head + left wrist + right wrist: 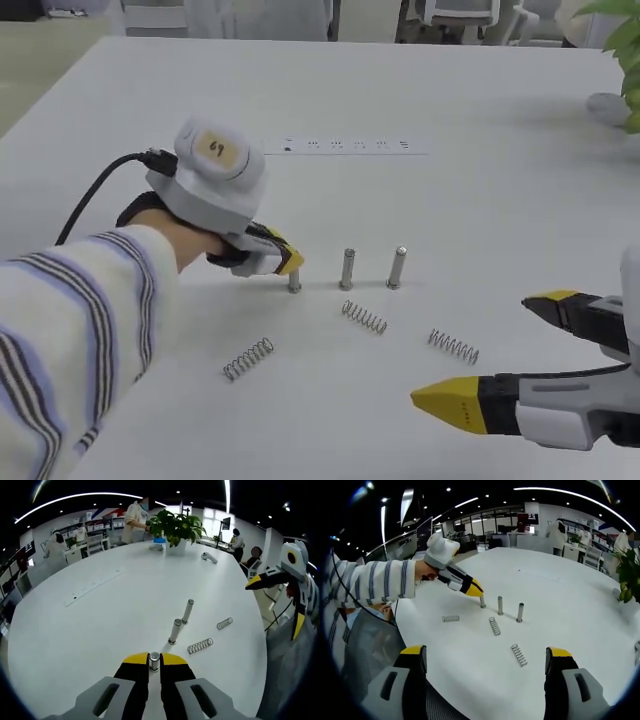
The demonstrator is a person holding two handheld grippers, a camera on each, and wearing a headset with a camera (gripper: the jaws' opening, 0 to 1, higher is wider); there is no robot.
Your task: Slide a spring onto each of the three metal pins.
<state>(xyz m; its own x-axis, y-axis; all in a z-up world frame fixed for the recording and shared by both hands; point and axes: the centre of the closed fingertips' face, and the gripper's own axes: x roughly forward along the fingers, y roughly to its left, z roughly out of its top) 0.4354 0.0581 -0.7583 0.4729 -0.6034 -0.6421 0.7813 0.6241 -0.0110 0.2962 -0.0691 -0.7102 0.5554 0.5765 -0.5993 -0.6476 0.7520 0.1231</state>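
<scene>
Left gripper [154, 659] at arm's reach, fingers [135, 662] pinched together; right gripper [472, 350] spread wide.

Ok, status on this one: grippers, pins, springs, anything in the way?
Left gripper shut on bare left pin. Right gripper open, holding nothing. Three springs flat on table; other two pins bare. Power strip behind, out of the way.

Polished metal pins [347, 268]; bright wire springs [364, 317]; matt white table [450, 90]; striped knit cloth sleeve [70, 330].

open table [480, 200] round springs [363, 317]; left gripper [289, 263] seemingly tight on leftmost pin [294, 284]
</scene>
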